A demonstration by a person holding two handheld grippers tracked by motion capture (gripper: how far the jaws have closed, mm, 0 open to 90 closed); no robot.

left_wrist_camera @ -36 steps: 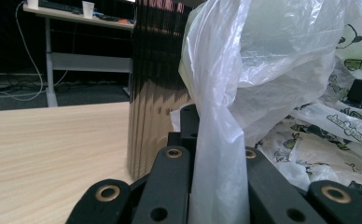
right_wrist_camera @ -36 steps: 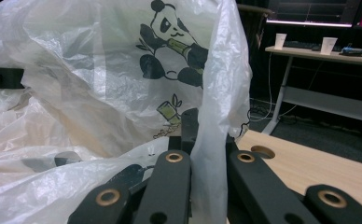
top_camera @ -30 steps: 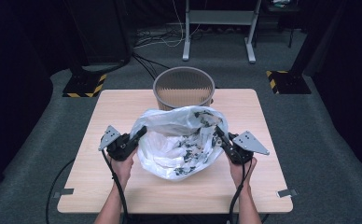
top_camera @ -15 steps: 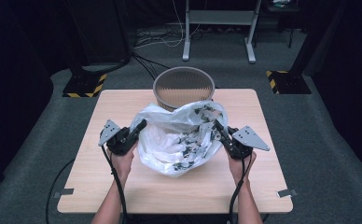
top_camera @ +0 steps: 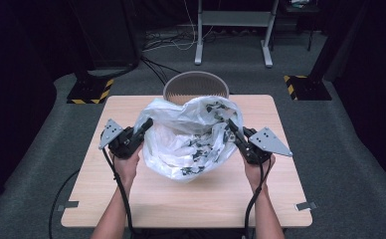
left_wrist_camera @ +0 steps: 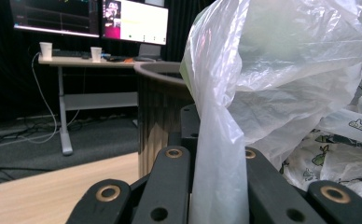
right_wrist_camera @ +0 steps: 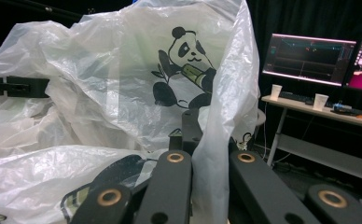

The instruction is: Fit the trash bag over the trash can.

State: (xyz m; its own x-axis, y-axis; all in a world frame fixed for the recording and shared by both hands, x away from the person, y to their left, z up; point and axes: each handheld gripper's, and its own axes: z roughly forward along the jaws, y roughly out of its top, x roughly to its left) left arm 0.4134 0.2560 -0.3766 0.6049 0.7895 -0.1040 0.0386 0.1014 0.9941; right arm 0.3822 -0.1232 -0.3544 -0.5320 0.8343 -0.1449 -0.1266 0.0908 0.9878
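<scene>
Holding the thin white plastic bag printed with black pandas (top_camera: 188,137) by two opposite edges of its mouth, you have it spread between your hands over the middle of the pale wooden table (top_camera: 191,199). Your left gripper (top_camera: 145,125) has its jaws closed tight on a pleat of film at the bag's left edge; your right gripper (top_camera: 229,124) is clamped the same way on the right edge. Gripping at the rim on both sides lets the mouth stay wide, which looks like preparation for lining the round ribbed brown bin (top_camera: 196,88) standing just past the table's far edge. The bag's belly sags toward the tabletop between your hands; whether it touches the wood cannot be told.

From above you get the layout: both hands level, bag centred, bin directly beyond it. The left gripper view adds what that hides: the film (left_wrist_camera: 219,154) runs straight up out of the pinch between the black jaws, and the bin's ribbed wall (left_wrist_camera: 158,116) stands close behind. The right gripper view shows a panda print (right_wrist_camera: 184,65) facing the camera on the bag wall, the fold (right_wrist_camera: 209,177) trapped between the jaws, and your other gripper (right_wrist_camera: 13,87) as a dark bar at the bag's opposite edge.
</scene>
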